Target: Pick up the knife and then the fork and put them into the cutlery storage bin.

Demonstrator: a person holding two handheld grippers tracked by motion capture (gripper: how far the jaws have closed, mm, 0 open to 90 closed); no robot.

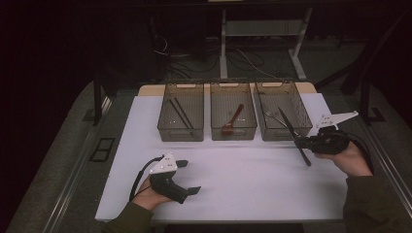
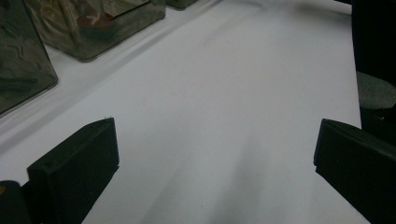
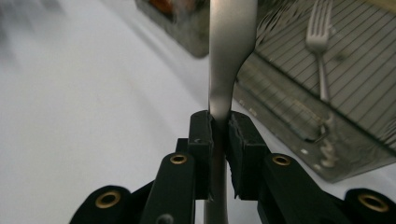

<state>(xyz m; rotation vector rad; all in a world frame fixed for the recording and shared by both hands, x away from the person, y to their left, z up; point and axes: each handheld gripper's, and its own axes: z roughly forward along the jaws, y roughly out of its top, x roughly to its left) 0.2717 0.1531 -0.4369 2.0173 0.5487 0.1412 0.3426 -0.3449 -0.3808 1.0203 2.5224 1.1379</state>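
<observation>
My right gripper (image 1: 300,142) (image 3: 220,123) is shut on the handle of a long metal utensil (image 1: 290,130) (image 3: 229,51). It holds the utensil slanted just in front of the right-hand bin (image 1: 290,135), with the far end reaching over the bin's front wall. The utensil's head is cut off at the top of the right gripper view, so I cannot tell its kind. A silver fork (image 1: 272,116) (image 3: 319,43) lies inside that bin. My left gripper (image 1: 189,177) (image 2: 215,154) rests low on the white table sheet (image 1: 243,179), its jaws wide open and nothing between them.
Three clear bins stand in a row at the back of the sheet. The left bin (image 1: 180,136) holds dark chopsticks (image 1: 180,114); the middle bin (image 1: 233,135) holds a reddish spoon (image 1: 235,118). Table legs and cables lie on the dark floor beyond.
</observation>
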